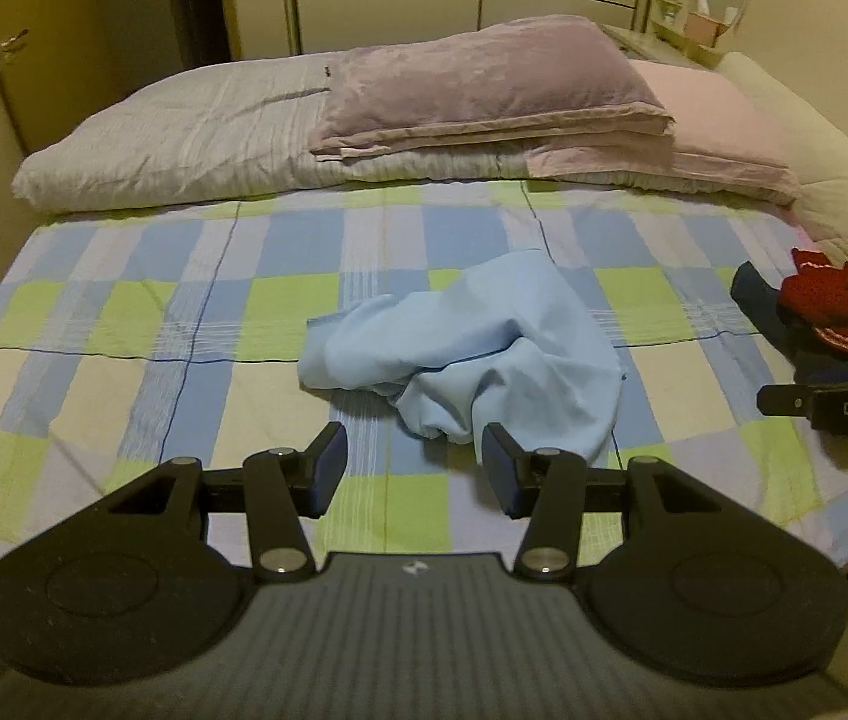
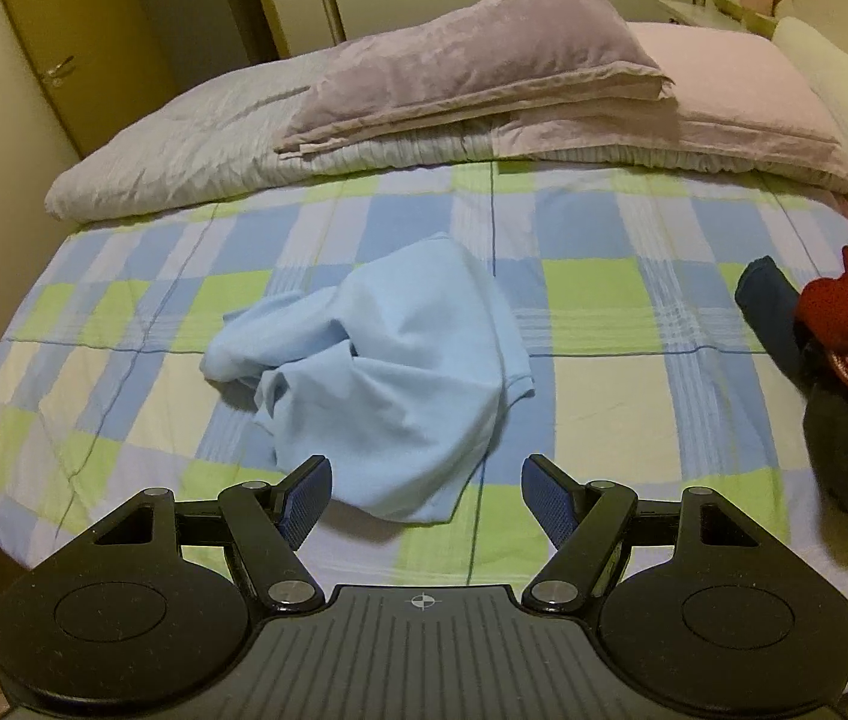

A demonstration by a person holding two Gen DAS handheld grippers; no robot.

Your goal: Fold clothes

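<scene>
At the far left a grey-white striped duvet lies folded along the far side of the bed, with a mauve folded blanket stacked on it and a pink pillow just to the right. In front of them spreads the checked bedsheet, in blue, green and cream squares.

The left gripper hovers over the near edge of the sheet with its jaws spread wide and nothing between them. A crumpled light blue garment lies in the middle of the bed, just beyond the left gripper's fingertips; its right finger overlaps the cloth's near hem in the left wrist view, though contact cannot be judged.

The right gripper also stands wide apart and empty, its opening facing the near corner of the same blue garment, which rests flat on the sheet.

At the right edge of the bed sits a pile of clothes, a dark red knit on top of dark navy and black pieces, well apart from the blue garment.
</scene>
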